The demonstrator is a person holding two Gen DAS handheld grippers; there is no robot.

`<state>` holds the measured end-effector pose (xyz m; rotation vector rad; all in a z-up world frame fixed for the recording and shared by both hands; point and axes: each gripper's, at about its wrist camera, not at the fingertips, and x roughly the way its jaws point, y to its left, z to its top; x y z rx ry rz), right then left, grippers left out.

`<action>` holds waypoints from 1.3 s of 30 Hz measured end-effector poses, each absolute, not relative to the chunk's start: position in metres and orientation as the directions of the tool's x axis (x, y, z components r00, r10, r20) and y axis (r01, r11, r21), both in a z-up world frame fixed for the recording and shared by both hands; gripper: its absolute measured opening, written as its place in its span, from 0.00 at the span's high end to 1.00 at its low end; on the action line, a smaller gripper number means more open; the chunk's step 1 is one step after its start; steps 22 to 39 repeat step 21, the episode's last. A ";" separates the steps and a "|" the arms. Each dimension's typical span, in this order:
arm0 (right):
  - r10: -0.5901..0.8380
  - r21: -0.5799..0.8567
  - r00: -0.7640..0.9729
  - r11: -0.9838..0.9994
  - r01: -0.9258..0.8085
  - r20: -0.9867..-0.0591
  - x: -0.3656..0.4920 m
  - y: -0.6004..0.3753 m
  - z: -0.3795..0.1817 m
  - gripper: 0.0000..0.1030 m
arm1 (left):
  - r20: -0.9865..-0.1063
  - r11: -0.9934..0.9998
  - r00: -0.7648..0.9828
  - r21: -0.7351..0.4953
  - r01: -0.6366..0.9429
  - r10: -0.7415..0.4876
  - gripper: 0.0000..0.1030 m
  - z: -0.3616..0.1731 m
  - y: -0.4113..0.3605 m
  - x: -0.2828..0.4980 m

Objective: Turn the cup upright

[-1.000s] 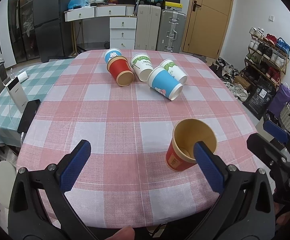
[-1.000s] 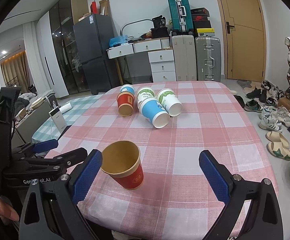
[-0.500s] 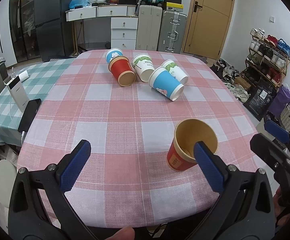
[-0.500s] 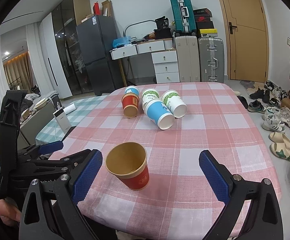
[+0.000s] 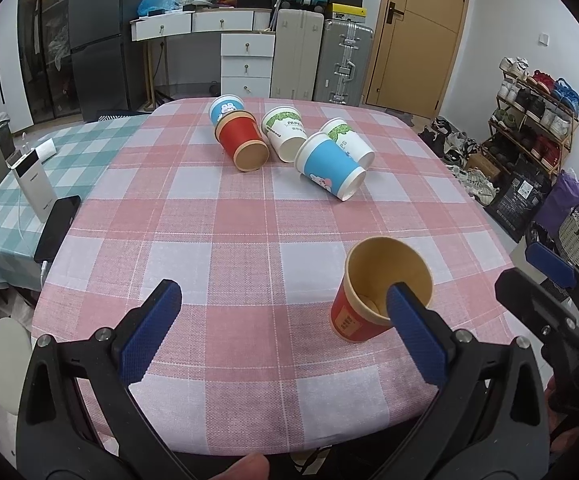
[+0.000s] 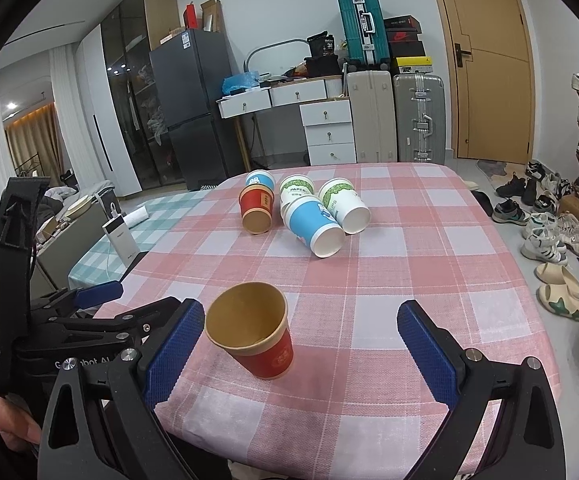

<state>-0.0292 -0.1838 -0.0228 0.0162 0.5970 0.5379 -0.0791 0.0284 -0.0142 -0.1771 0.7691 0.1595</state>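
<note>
A red paper cup (image 5: 373, 300) stands upright near the table's front edge, also in the right wrist view (image 6: 255, 330). Several cups lie on their sides at the far end: a red one (image 5: 243, 142), a blue one (image 5: 329, 166), two white-and-green ones (image 5: 285, 132) and a blue-and-white one (image 5: 227, 106). My left gripper (image 5: 285, 336) is open and empty, its right finger in front of the upright cup. My right gripper (image 6: 301, 344) is open and empty, the cup between its fingers but apart from them.
The table has a red-and-white checked cloth (image 5: 217, 216). A power bank (image 5: 33, 182) and a phone (image 5: 57, 226) lie on a side table at left. A shoe rack (image 5: 537, 120) and suitcases (image 5: 321, 60) stand behind and right.
Both grippers have drawn back slightly and risen from the upright red cup. The cups have not moved.
</note>
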 end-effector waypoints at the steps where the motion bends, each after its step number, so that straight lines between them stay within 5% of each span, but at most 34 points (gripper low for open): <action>1: 0.486 0.168 0.694 0.863 -0.476 -0.531 -0.028 -0.185 -0.023 0.04 | -0.700 0.974 0.710 -0.099 -0.206 0.079 0.01 -0.014 0.027 -0.079; 39: 0.475 0.178 0.700 0.872 -0.456 -0.533 -0.026 -0.193 -0.025 0.04 | -0.685 0.979 0.723 -0.069 -0.192 0.094 0.01 -0.014 0.016 -0.078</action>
